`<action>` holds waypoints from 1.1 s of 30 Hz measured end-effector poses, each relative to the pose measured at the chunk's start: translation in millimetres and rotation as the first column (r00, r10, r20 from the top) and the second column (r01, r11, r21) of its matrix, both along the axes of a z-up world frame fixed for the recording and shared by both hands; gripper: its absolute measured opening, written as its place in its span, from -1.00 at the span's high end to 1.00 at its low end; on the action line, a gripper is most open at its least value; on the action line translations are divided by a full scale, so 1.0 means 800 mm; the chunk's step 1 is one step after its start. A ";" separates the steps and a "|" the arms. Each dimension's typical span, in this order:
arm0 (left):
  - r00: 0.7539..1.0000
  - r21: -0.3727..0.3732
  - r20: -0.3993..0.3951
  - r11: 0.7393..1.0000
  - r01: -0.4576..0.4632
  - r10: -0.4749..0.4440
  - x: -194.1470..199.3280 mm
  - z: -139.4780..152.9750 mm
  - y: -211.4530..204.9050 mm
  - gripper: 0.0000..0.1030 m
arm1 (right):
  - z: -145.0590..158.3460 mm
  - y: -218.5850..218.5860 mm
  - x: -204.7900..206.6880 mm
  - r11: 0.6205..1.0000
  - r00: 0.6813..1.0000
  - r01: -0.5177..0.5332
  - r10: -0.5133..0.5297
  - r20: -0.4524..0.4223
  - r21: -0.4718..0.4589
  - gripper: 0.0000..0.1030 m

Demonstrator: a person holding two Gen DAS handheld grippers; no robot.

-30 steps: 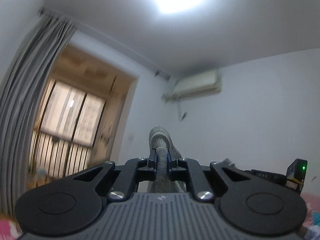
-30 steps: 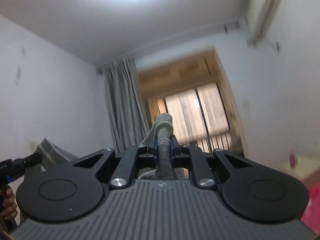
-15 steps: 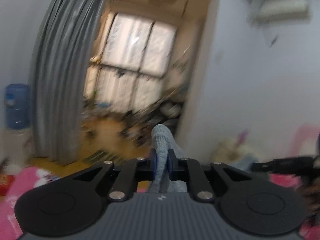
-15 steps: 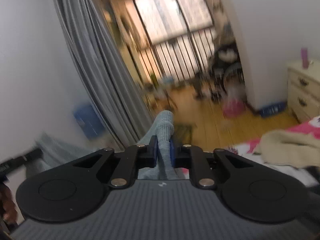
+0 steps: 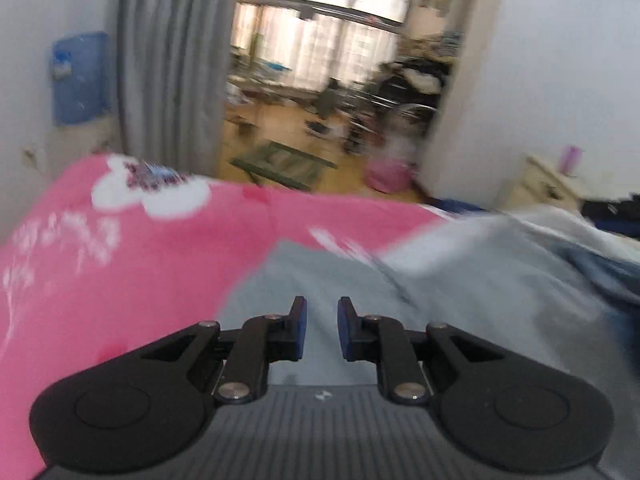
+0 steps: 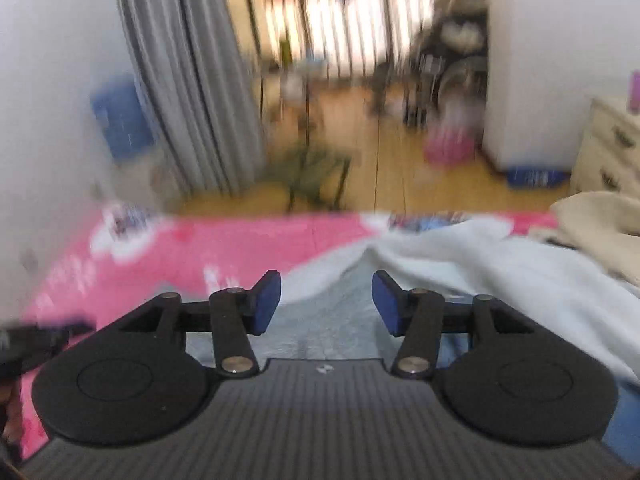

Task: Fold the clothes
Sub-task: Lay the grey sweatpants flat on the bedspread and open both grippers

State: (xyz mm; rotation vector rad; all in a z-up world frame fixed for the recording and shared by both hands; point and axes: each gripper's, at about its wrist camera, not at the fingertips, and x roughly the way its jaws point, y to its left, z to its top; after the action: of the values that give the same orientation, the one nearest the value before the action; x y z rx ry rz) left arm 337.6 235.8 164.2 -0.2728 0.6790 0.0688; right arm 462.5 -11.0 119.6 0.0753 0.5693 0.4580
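Our left gripper [image 5: 322,328] hung with its black, blue-padded fingers [image 5: 298,330] parted by a narrow gap and opening, nothing between them; the grey knitted garment [image 5: 320,280] lay flat on the bed directly beneath and ahead of the tips. Our right gripper [image 6: 326,304] had its fingers [image 6: 266,300] spread much wider and opening too, likewise empty, with the same grey cloth [image 6: 320,320] showing in the gap below them.

Both views were blurred. In the left view the garment spread from under the fingers toward the right, where paler folds of fabric [image 5: 500,248] piled up beside it. In the right view a white fleecy blanket [image 6: 500,272] lay just beside the garment on the right, with a cream blanket [image 6: 600,216] beyond that at the edge.

Under it all was the pink printed bed sheet [image 5: 120,248], bare to the left of the garment in both views. Past the foot of the bed we saw a grey curtain [image 6: 188,80], a blue water bottle [image 6: 120,120] against the wall, a wooden floor [image 6: 380,160] leading to a bright barred window [image 6: 352,20], and a cream chest of drawers [image 6: 608,148] on the right. The other gripper's dark tip [image 6: 36,340] showed at the left edge of the right view.
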 end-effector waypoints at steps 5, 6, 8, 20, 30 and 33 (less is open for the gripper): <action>0.999 -0.102 -0.032 0.995 -0.009 0.006 -0.174 -0.019 -0.024 0.34 | -0.017 -0.069 -0.181 0.989 0.991 -0.078 0.091 -0.102 0.123 -0.36; 0.998 -0.092 -0.067 0.996 -0.018 0.012 -0.198 -0.032 -0.028 0.37 | -0.035 -0.073 -0.222 0.984 0.984 -0.092 0.113 -0.139 0.153 -0.35; 0.986 -0.070 -0.167 0.997 -0.016 0.004 -0.236 -0.068 -0.037 0.39 | -0.077 -0.080 -0.312 0.958 0.971 -0.111 0.161 -0.175 0.264 -0.35; 0.861 -0.068 -0.507 0.998 0.006 -0.040 -0.372 -0.129 -0.099 0.28 | -0.116 -0.048 -0.518 0.819 0.717 -0.282 0.526 -0.457 0.500 -0.35; 0.794 0.172 -0.605 0.964 0.203 -0.059 -0.343 -0.139 -0.173 -0.17 | -0.028 -0.199 -0.656 0.856 0.824 -0.348 0.474 -0.311 0.383 -0.35; 0.843 0.258 -0.532 0.933 0.250 -0.079 -0.369 -0.135 -0.183 -0.04 | -0.036 -0.243 -0.704 0.895 0.879 -0.283 0.385 -0.280 0.345 -0.35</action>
State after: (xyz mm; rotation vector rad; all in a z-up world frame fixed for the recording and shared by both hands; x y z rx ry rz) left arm 42.3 89.5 56.5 0.1311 1.2115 0.0842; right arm -100.5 -205.7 90.4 0.3515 0.8604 0.8835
